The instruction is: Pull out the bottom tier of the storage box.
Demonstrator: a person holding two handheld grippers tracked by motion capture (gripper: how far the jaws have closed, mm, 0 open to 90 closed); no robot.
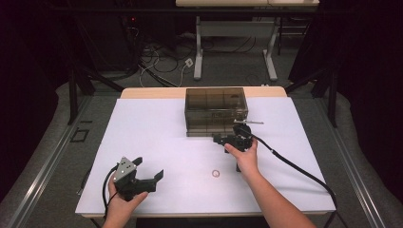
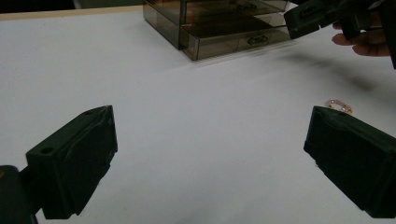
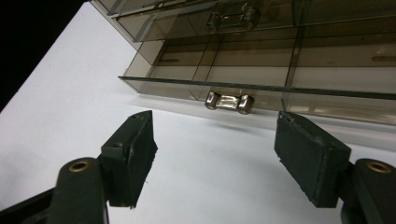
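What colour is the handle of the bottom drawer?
Shiny silver metal handle; the right gripper view shows it best.

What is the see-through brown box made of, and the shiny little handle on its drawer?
The drawer box looks like smoky brown clear plastic: its inner dividers show through the glossy walls. The handle on its lowest drawer seems to be polished metal or chromed plastic, silvery with bright reflections. The right gripper is open before it.

1. White sheet (image 1: 157, 137) covered the tabletop; a strip of bare wood (image 1: 152, 92) showed along its far edge.
2. Loose cables (image 1: 161, 61) lay on the grey floor beyond the table.
3. A second table's white legs (image 1: 198, 52) stood farther back.
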